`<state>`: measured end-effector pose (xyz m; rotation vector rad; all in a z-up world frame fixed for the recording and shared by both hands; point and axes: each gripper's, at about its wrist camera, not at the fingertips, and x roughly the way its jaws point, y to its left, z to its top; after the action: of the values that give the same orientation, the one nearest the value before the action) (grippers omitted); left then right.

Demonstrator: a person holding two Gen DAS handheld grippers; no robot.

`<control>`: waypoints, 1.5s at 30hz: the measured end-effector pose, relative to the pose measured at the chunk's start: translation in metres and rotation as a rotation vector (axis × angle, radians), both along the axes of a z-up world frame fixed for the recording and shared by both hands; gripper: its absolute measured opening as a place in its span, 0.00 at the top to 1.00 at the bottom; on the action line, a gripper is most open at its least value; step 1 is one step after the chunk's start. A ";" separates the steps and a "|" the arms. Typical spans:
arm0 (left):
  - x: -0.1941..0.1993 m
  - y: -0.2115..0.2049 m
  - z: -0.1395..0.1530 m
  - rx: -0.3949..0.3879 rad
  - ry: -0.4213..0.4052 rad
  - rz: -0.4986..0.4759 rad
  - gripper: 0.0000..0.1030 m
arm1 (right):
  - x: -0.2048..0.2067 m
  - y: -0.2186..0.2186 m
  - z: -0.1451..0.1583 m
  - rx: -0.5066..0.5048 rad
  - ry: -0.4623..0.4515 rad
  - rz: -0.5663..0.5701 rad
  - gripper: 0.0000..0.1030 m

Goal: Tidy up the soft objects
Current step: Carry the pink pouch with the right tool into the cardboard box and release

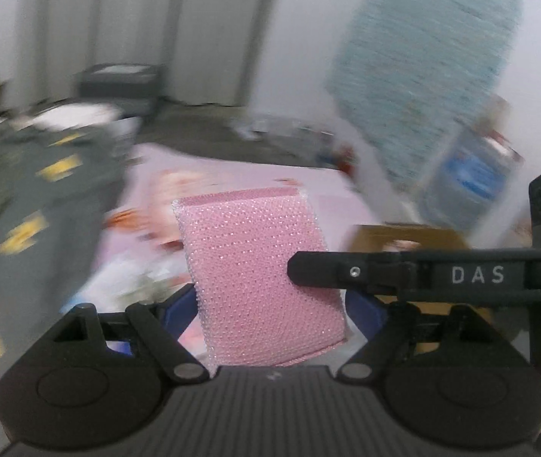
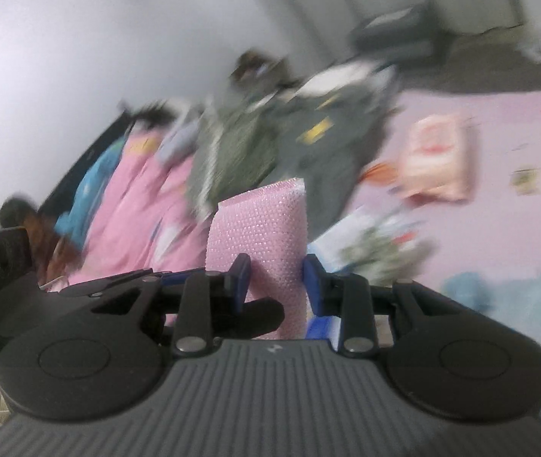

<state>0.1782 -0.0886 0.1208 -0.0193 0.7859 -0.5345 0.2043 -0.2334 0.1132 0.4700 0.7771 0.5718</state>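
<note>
Both tongs on one pink mesh sponge, lifted.
Left tongs [image 1: 270, 312] grip the pink mesh sponge [image 1: 259, 270] across its wide faces; right tongs [image 2: 276, 282] pinch its narrow edge. Sponge upright, clear of pink bed sheet [image 1: 240, 175]; grey garment [image 2: 308, 141] beyond.

Both claws, left [image 1: 270, 304] and right [image 2: 276, 282], clamped shut.

A pink sponge pad [image 1: 259, 274], rectangular with rounded corners and covered in a glittery dotted mesh, stands upright in the air, clear of the bed. Both tools grip it: one across its broad face, the other across its narrow edge [image 2: 270, 251].
</note>
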 end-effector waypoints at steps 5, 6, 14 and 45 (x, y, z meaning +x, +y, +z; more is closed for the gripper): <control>0.017 -0.119 -0.007 0.002 0.037 -0.219 0.15 | -0.029 -0.123 0.006 0.012 0.031 -0.222 0.69; 0.021 -0.139 -0.011 0.008 0.046 -0.255 0.14 | -0.033 -0.149 0.004 0.013 0.050 -0.266 0.69; 0.069 -0.274 -0.078 0.148 0.185 -0.372 0.15 | -0.023 -0.296 -0.061 0.090 0.248 -0.453 0.68; 0.061 -0.165 -0.047 0.119 0.161 -0.231 0.10 | 0.028 -0.311 -0.242 0.064 0.633 -0.595 0.71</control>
<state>0.2394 -0.2533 0.0737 0.1418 0.9828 -0.7101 0.2318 -0.5446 -0.1284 0.9215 1.1557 -0.1275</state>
